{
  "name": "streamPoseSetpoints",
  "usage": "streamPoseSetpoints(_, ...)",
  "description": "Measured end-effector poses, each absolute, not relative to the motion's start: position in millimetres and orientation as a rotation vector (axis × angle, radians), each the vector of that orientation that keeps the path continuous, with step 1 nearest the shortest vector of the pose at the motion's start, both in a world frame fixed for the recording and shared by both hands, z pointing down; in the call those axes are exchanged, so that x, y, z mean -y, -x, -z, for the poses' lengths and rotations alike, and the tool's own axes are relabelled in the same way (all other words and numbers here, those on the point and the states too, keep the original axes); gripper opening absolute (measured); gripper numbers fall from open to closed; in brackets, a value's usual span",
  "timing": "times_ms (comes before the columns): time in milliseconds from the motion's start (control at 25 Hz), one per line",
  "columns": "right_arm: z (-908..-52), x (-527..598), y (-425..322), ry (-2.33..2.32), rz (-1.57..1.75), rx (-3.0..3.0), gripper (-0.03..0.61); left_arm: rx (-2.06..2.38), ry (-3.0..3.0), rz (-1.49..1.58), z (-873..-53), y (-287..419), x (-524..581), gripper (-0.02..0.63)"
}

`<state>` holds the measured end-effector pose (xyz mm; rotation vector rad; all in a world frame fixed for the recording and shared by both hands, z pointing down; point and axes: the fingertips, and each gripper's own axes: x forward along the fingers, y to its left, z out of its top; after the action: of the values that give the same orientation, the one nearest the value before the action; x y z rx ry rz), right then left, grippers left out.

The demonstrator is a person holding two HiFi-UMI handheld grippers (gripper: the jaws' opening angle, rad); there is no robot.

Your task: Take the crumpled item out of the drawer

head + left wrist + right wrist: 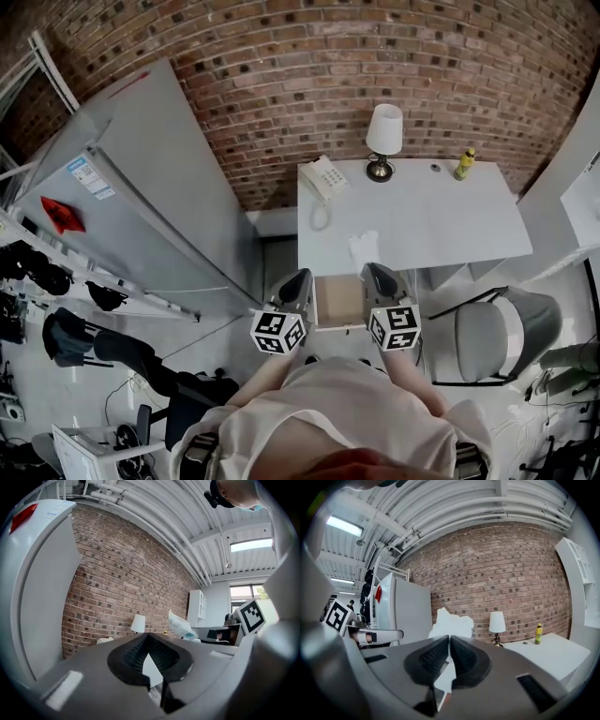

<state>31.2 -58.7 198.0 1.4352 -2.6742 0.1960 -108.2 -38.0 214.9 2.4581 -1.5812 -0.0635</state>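
Observation:
The crumpled white item [364, 249] sits over the front edge of the white desk [441, 220], just past the tip of my right gripper [374, 270]. In the right gripper view that gripper [449, 638] is shut, and the crumpled item [450, 623] rises out from between its pads. Below it the drawer [338, 302] stands pulled open, showing a bare beige bottom. My left gripper [301, 276] hovers at the drawer's left edge; its jaws [148, 636] meet at the tips with nothing held. In the left gripper view the crumpled item [180, 625] is off to the right.
On the desk's back stand a lamp [383, 133], a white telephone [324, 178] and a yellow bottle [464, 164]. A tall grey cabinet [141, 187] is to the left, a grey chair [493, 339] at the right. A brick wall [356, 75] lies behind.

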Motion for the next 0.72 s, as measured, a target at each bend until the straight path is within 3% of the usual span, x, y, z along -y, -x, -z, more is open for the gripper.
streamPoseSetpoints(720,-197,73,-38,-1.433,-0.199,2.668,0.017,1.574,-2.452,0.076,-215,102,52,0.009)
